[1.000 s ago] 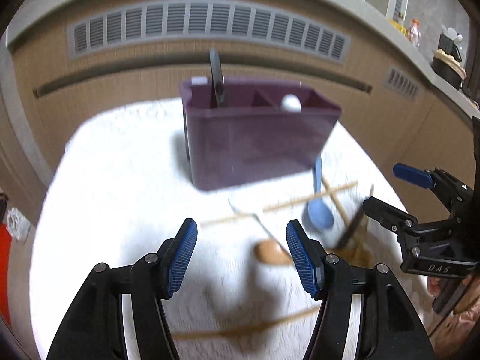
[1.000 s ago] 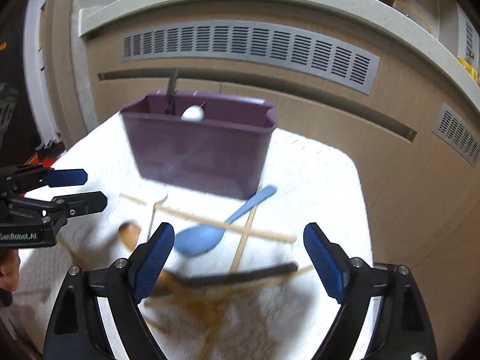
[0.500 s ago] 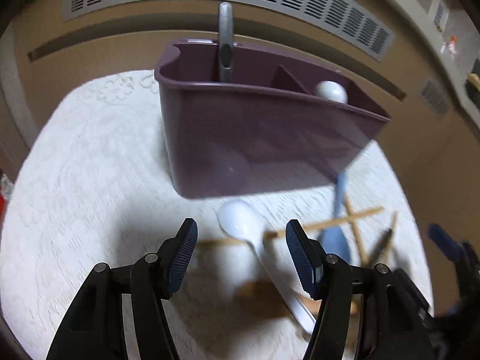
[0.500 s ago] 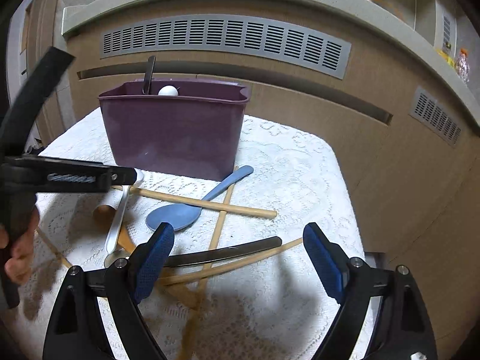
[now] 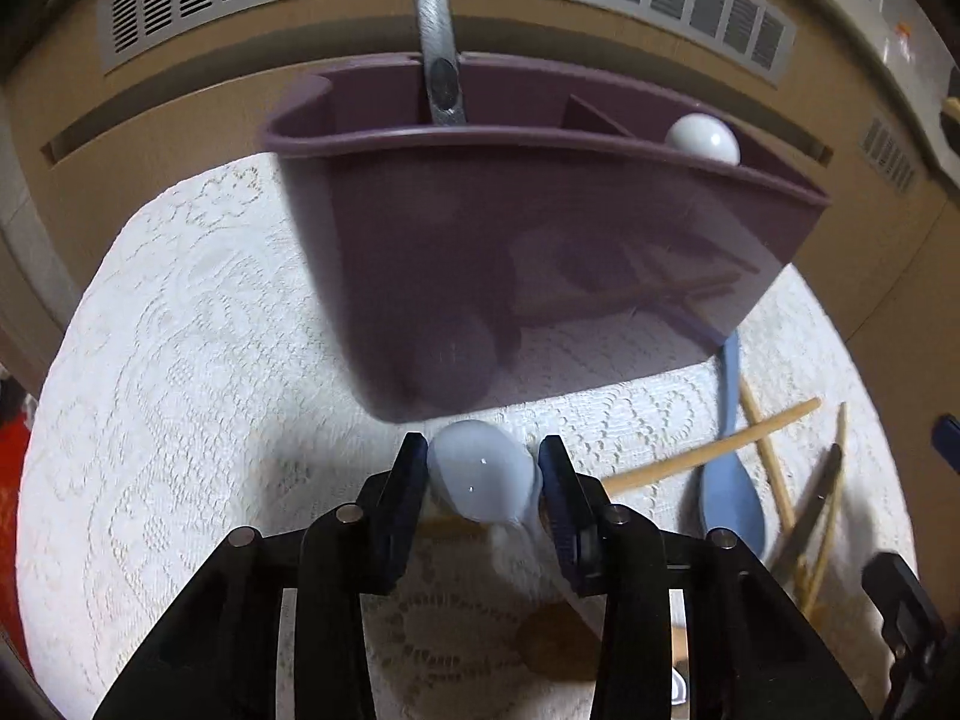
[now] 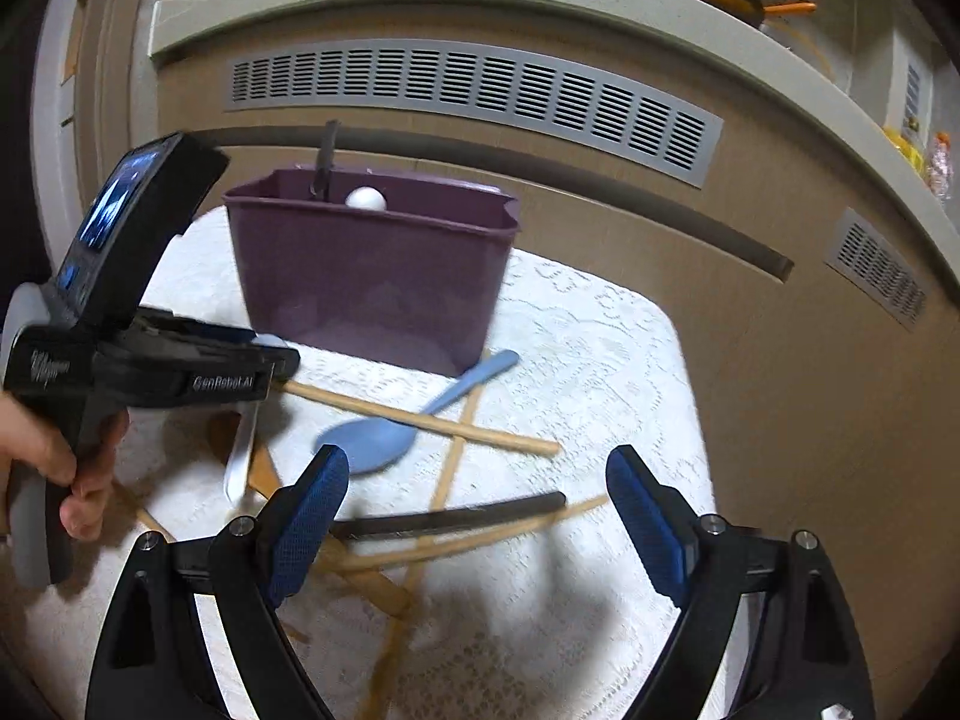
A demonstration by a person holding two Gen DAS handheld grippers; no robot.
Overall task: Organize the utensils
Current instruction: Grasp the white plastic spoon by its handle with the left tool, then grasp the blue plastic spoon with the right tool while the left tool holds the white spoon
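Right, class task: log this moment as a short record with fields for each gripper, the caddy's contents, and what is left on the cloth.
left gripper: jaws shut on white spoon, just in front of caddy
right gripper: jaws open, empty, over the loose pile
caddy: purple, upright on cloth; holds metal handle and white ball-end utensil in separate compartments
on cloth: blue spoon, chopsticks, dark knife, wooden spoon

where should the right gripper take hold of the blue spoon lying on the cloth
Grip the blue spoon at its thin handle, from above, fingers across it. The handle angles up toward the purple caddy, its tip clear, while a chopstick crosses beside the wide bowl.
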